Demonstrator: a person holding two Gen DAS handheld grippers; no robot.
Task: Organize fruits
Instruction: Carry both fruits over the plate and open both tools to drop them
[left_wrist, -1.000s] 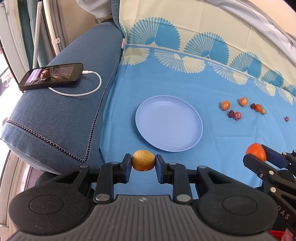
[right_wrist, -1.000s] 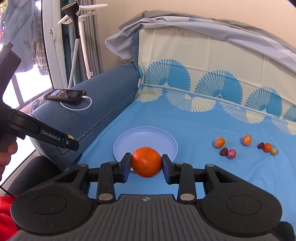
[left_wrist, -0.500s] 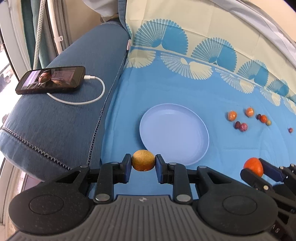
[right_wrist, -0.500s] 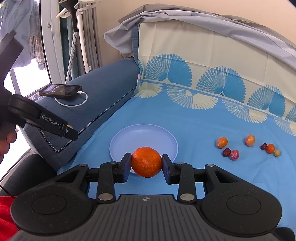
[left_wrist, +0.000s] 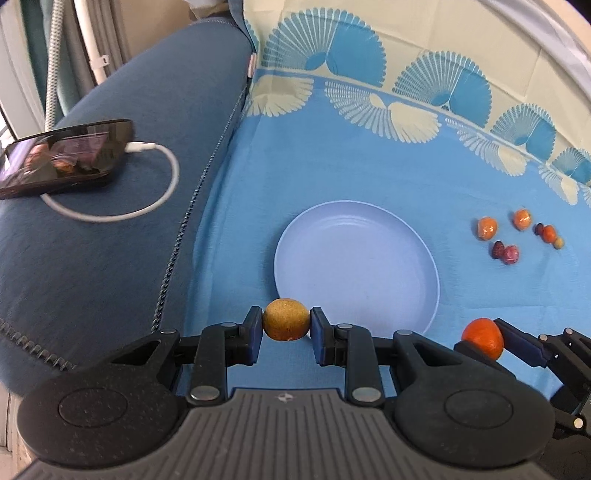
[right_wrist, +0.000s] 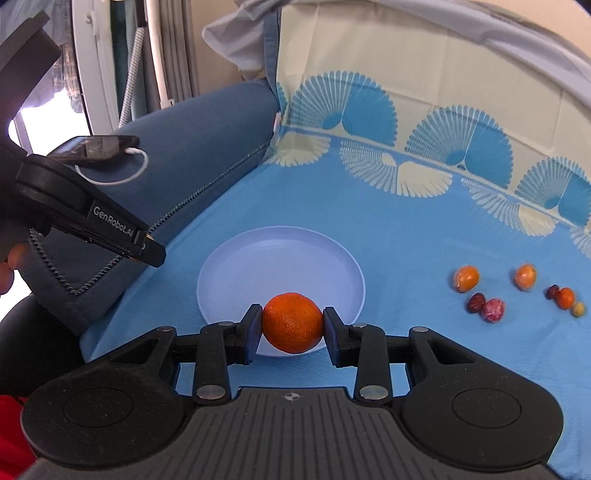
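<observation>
A round yellow-brown fruit (left_wrist: 286, 319) is pinched between the pads of my left gripper (left_wrist: 286, 325), just short of the near rim of the pale blue plate (left_wrist: 356, 258). My right gripper (right_wrist: 293, 325) is shut on an orange (right_wrist: 293, 322) over the plate's (right_wrist: 258, 254) near edge. The orange (left_wrist: 483, 338) also shows at the lower right of the left wrist view. The plate holds nothing. Several small fruits (right_wrist: 491, 309) lie on the blue cloth to the right of the plate.
A dark phone (left_wrist: 62, 155) with a white cable lies on the blue sofa arm (left_wrist: 110, 240) at the left. The patterned blue cloth (right_wrist: 424, 229) covers the seat and runs up the backrest. The left gripper's body (right_wrist: 92, 221) and a hand's fingers (right_wrist: 9, 262) show at the left of the right wrist view.
Both grippers moved forward and down toward the plate, each keeping its fruit. The plate and the small fruits now look larger and nearer.
</observation>
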